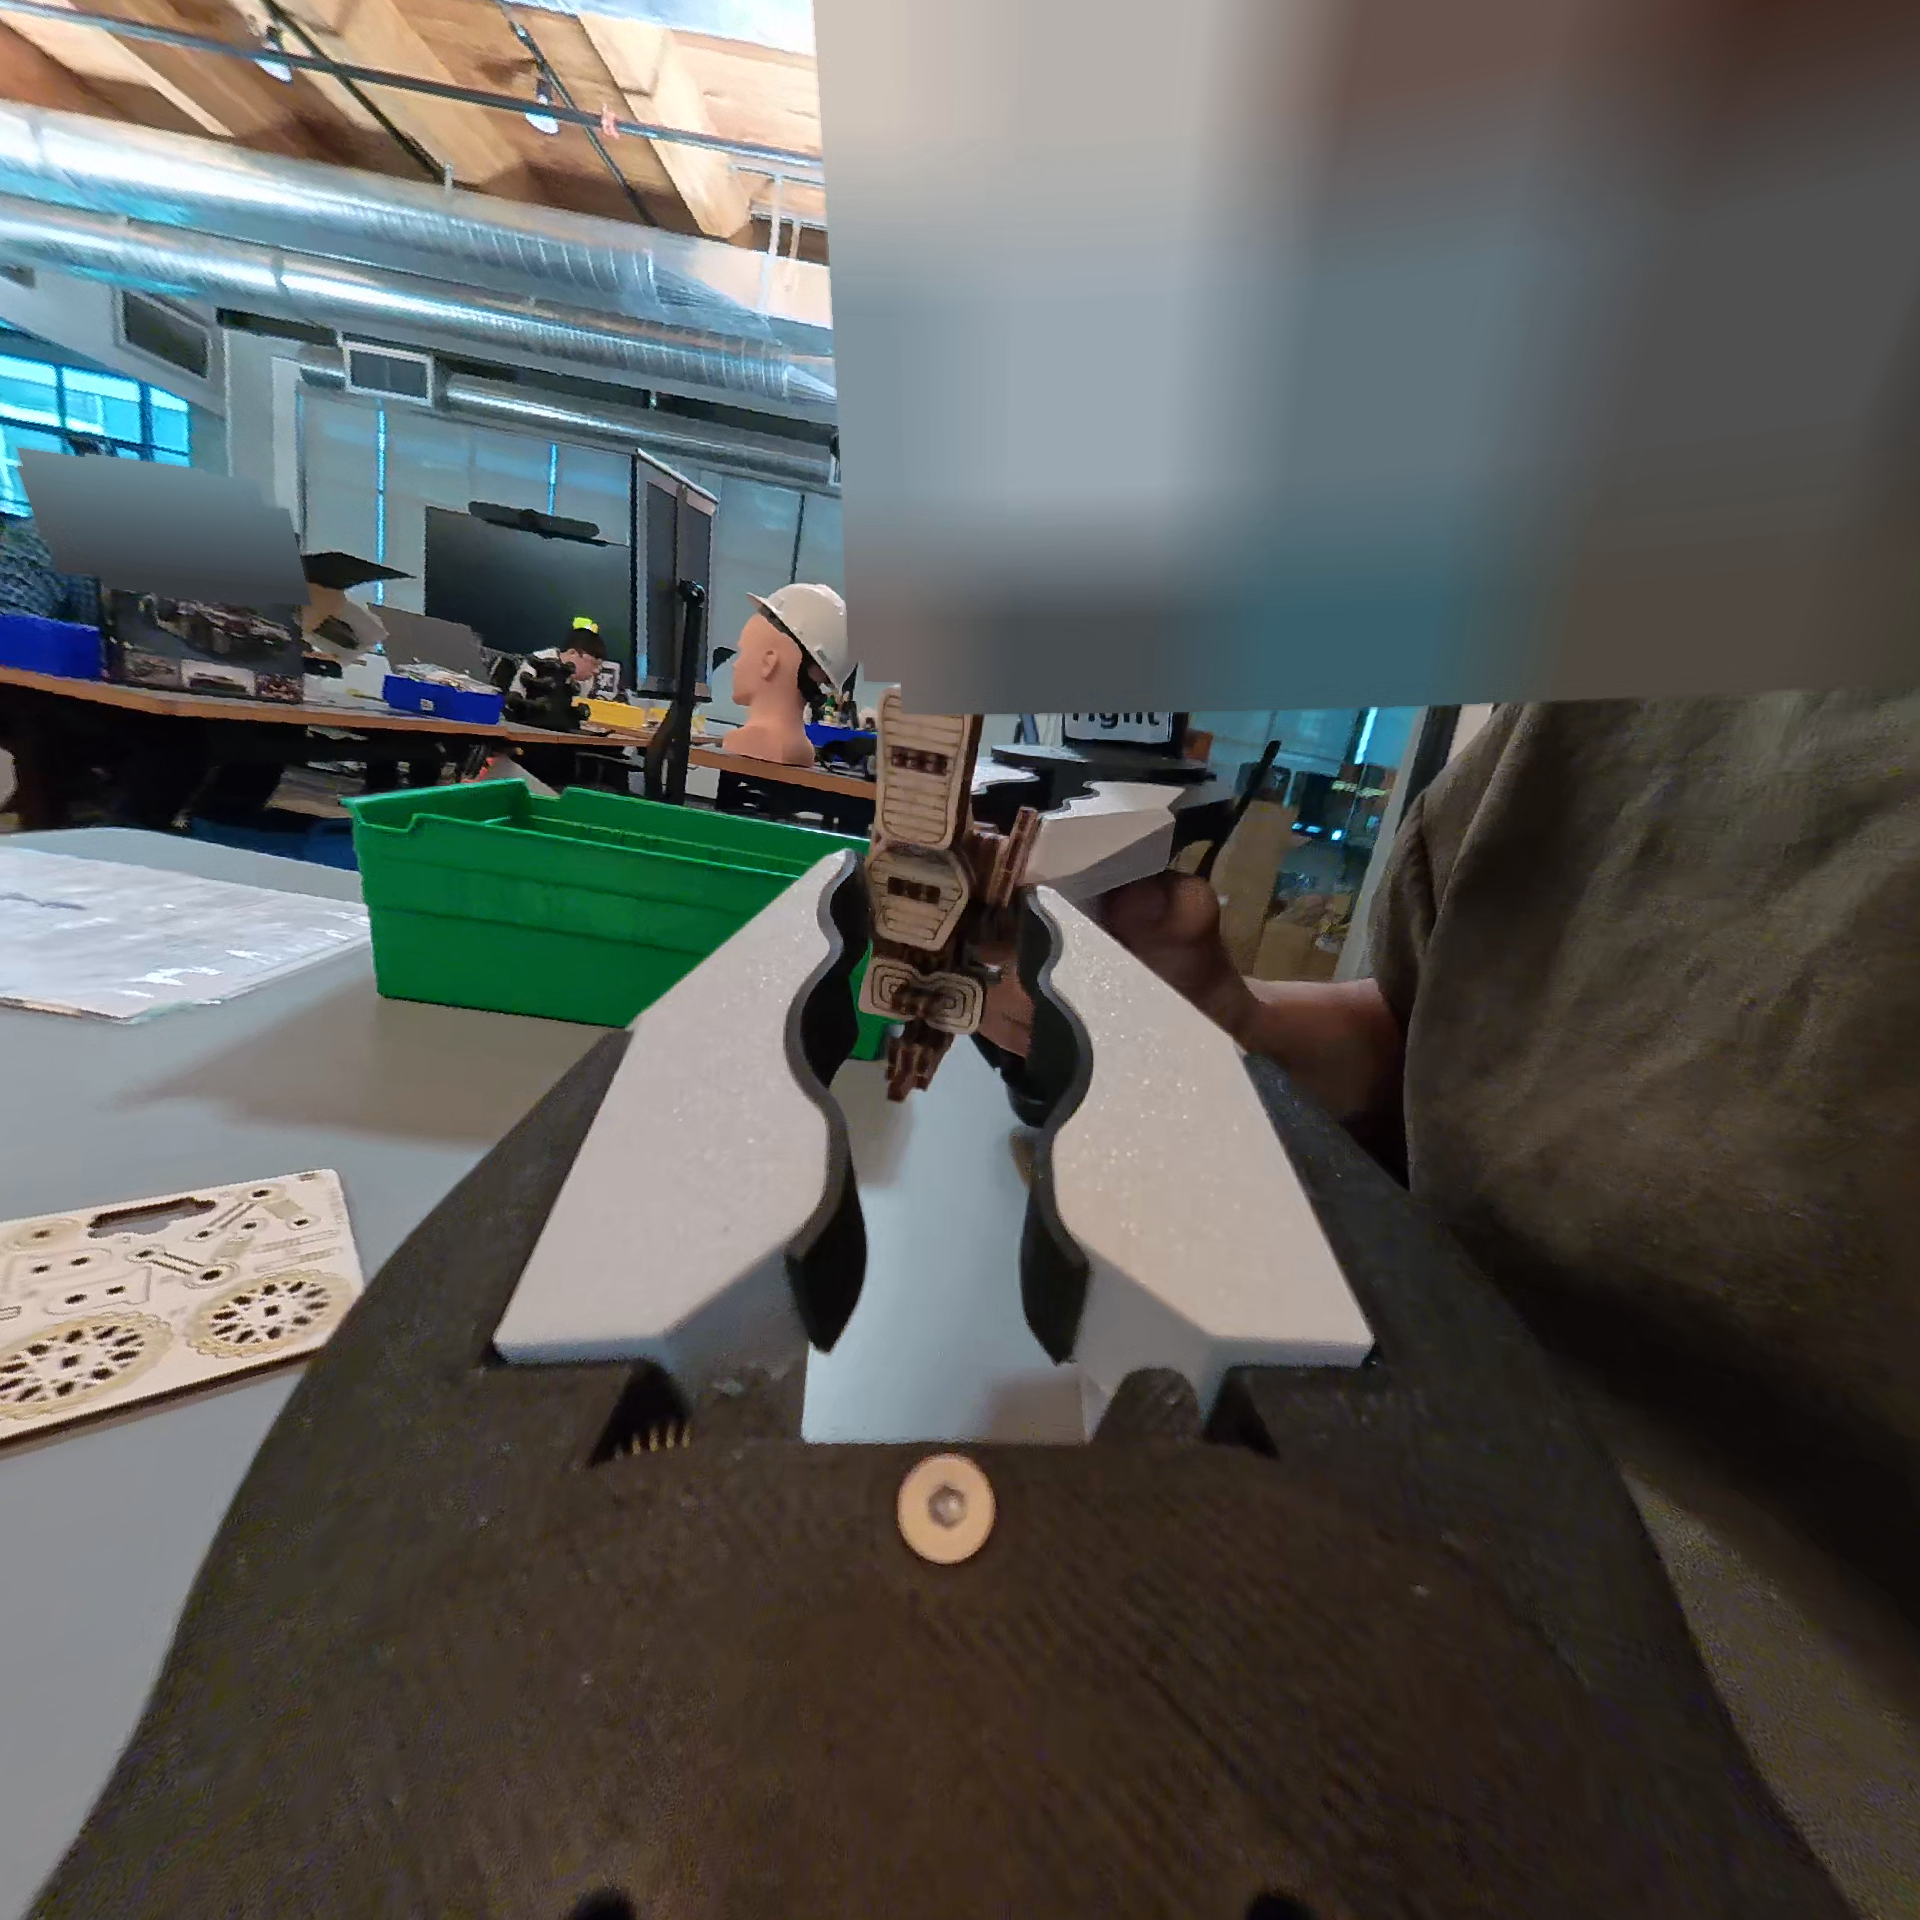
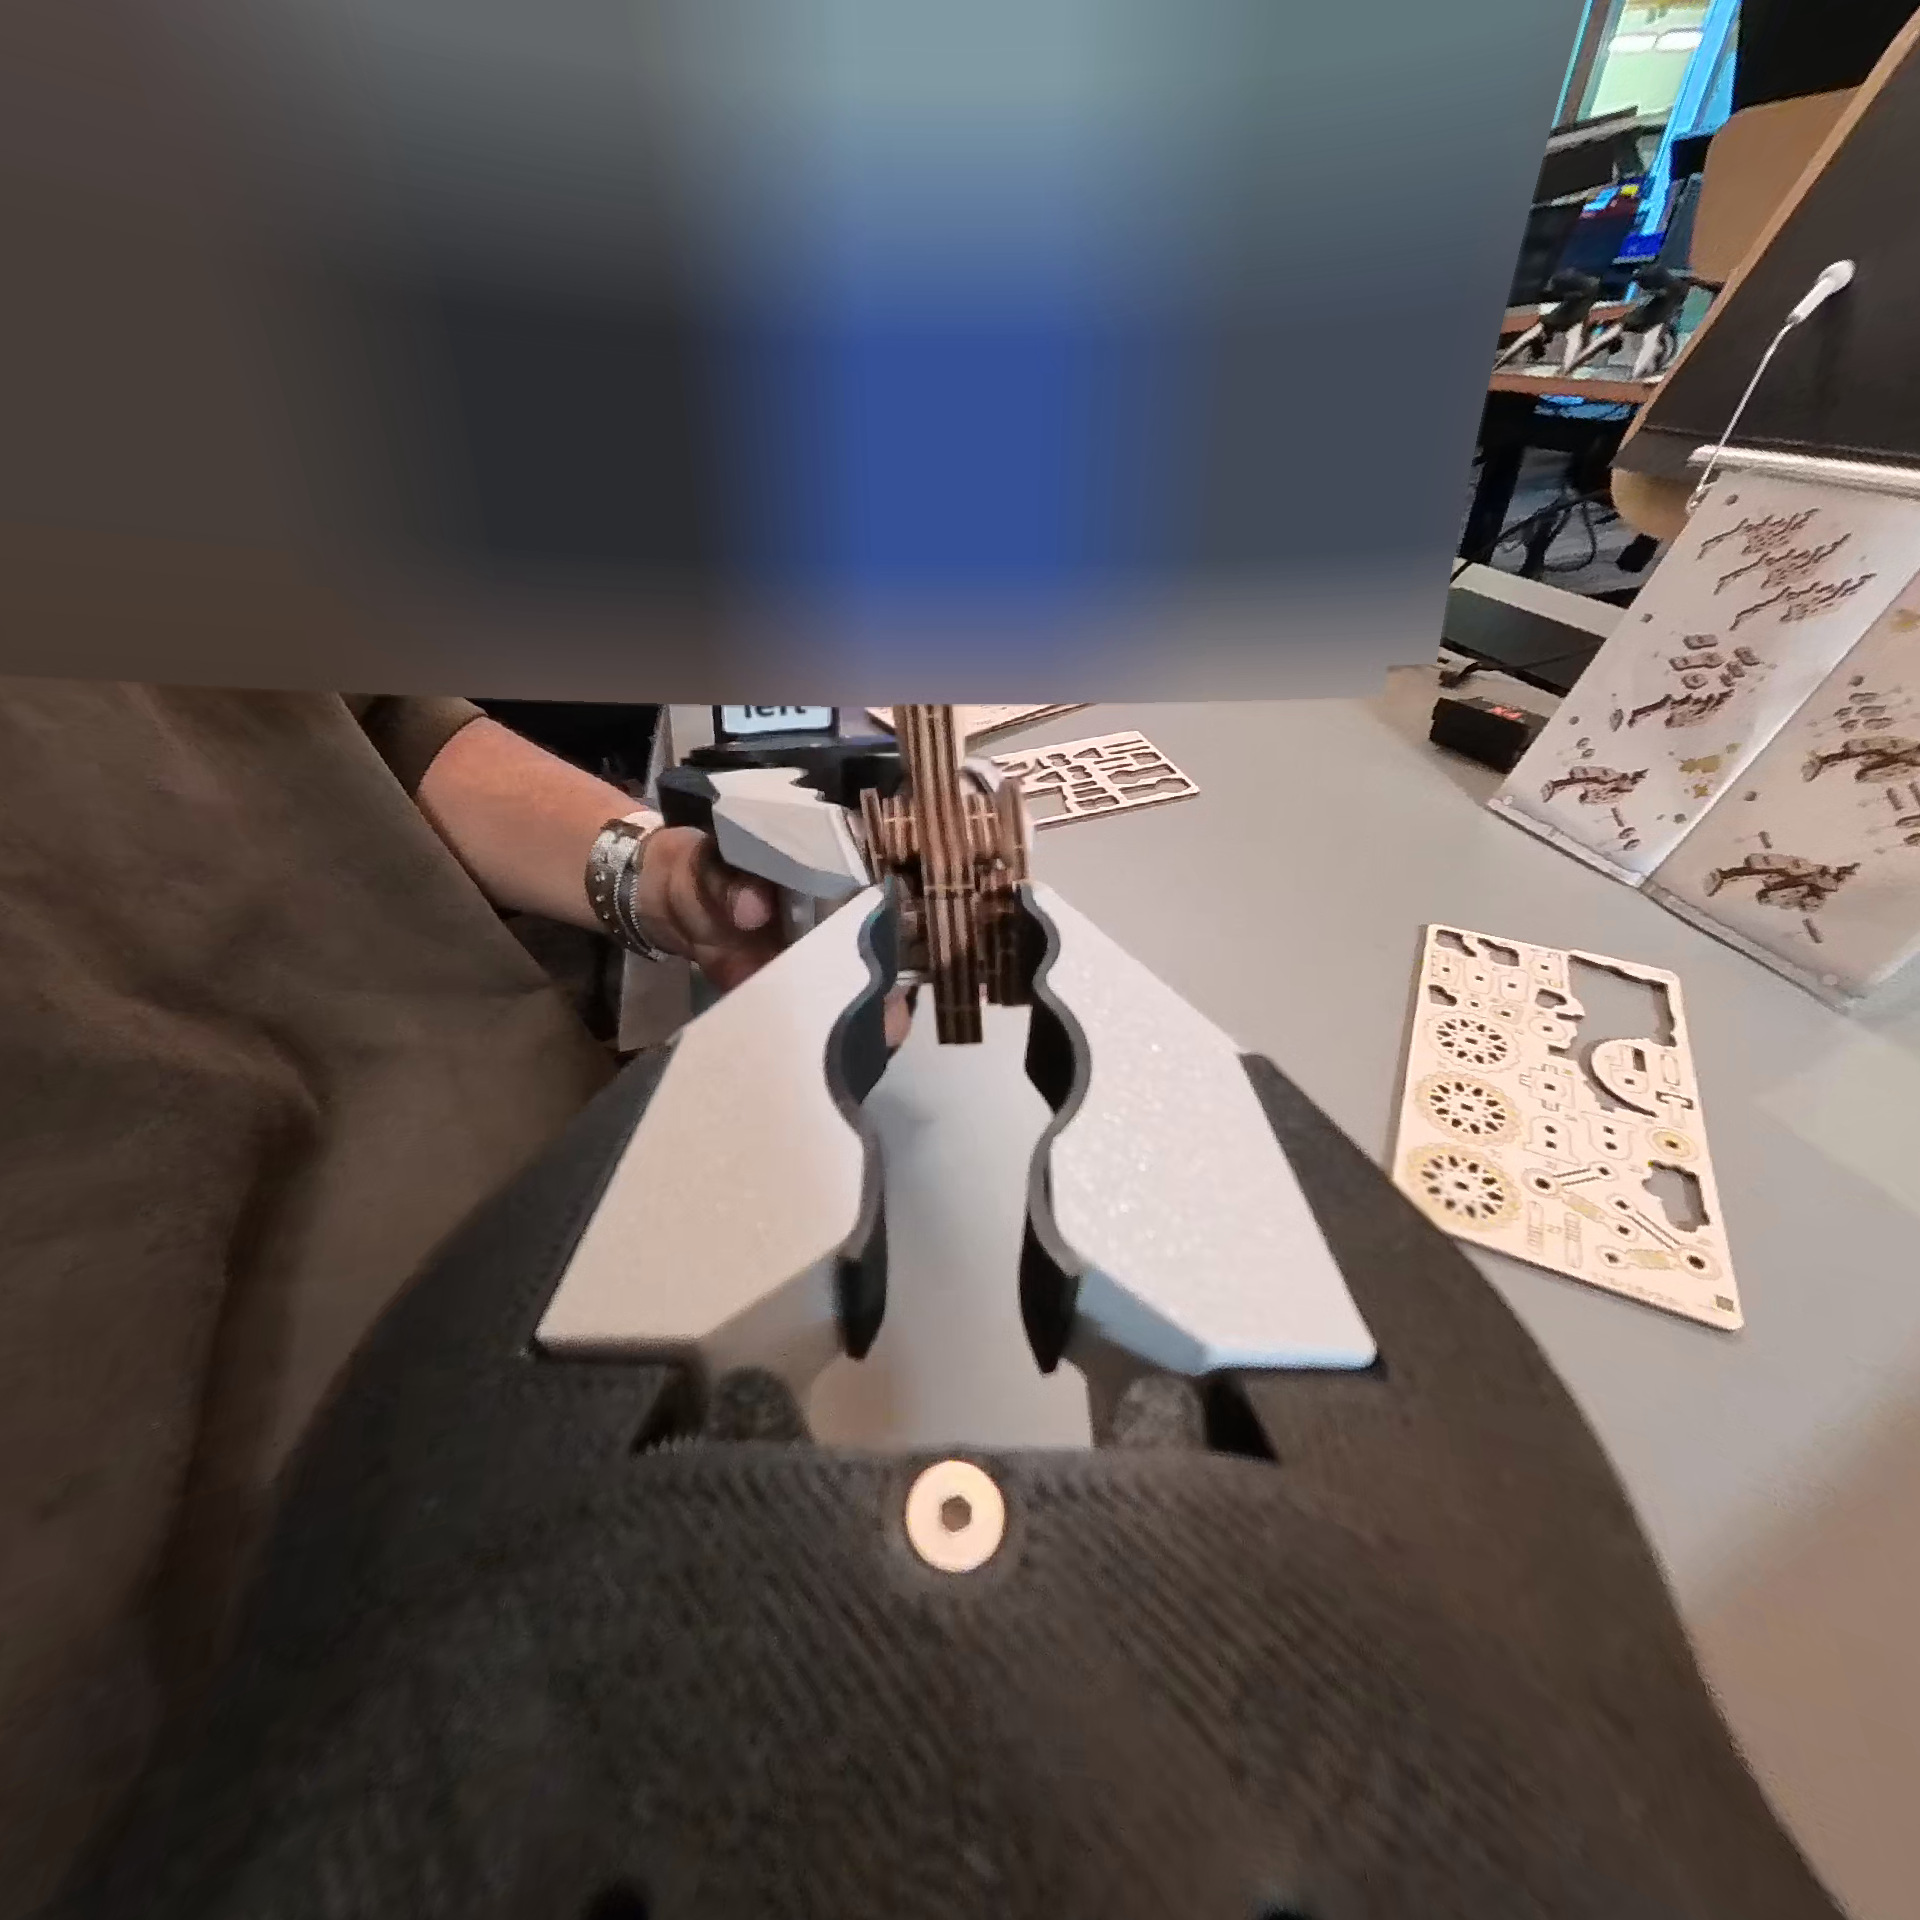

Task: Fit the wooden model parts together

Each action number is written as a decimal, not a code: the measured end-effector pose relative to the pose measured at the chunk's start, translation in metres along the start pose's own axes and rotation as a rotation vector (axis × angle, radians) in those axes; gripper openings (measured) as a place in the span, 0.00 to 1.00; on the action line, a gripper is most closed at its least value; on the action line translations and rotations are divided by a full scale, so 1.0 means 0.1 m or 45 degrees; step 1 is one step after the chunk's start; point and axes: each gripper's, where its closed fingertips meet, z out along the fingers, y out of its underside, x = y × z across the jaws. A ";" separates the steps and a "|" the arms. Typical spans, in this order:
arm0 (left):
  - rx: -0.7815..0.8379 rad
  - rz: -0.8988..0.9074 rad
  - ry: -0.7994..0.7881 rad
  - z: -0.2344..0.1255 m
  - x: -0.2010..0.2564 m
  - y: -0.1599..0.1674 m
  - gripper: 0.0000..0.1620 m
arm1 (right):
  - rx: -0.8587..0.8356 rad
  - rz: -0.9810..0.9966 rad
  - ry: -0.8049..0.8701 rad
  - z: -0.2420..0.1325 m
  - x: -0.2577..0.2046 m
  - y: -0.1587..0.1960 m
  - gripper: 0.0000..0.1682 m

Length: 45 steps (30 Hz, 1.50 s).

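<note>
A partly built wooden model [image 1: 920,800] of layered laser-cut plates stands upright above the grey table. My left gripper [image 1: 940,888] is shut on its lower part. My right gripper [image 2: 956,904] is shut on the same model [image 2: 933,758] from the opposite side. A finger of the right gripper [image 1: 1107,842] shows in the left wrist view, reaching in from the right. A finger of the left gripper [image 2: 774,831] shows in the right wrist view, with a hand and a bracelet behind it. The model's top is hidden by a blurred patch.
A green bin [image 1: 582,894] stands behind the model, with a clear plastic bag [image 1: 145,925] to its left. Punched wooden part sheets lie on the table [image 1: 156,1299] [image 2: 1558,1132] [image 2: 1101,779]. An instruction stand [image 2: 1766,790] stands at the right. A person's torso [image 1: 1662,1143] is close by. My left and right fingertips are right by each other.
</note>
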 end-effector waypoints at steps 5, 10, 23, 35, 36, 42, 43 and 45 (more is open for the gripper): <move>0.007 -0.026 -0.020 0.00 -0.02 0.01 0.17 | -0.018 0.051 -0.004 0.00 0.02 0.02 0.11; 0.008 -0.053 -0.018 0.00 -0.02 0.02 0.17 | -0.061 0.026 0.016 0.00 0.02 0.03 0.11; 0.056 -0.236 0.043 -0.02 -0.05 -0.06 0.17 | 0.001 -0.069 0.054 0.04 0.03 -0.04 0.12; 0.062 -0.283 0.075 -0.02 -0.03 -0.06 0.17 | 0.013 -0.049 -0.025 0.02 0.00 -0.03 0.12; 0.061 -0.281 0.076 -0.02 -0.03 -0.06 0.17 | 0.014 -0.048 -0.029 0.02 -0.01 -0.03 0.12; 0.074 -0.254 0.104 -0.03 0.00 -0.09 0.17 | 0.026 -0.073 -0.041 0.02 -0.04 -0.06 0.12; 0.078 -0.247 0.116 -0.03 0.02 -0.09 0.17 | 0.028 -0.096 -0.037 0.02 -0.05 -0.07 0.12; 0.085 -0.241 0.141 -0.04 0.05 -0.11 0.17 | 0.032 -0.155 -0.024 0.02 -0.08 -0.09 0.12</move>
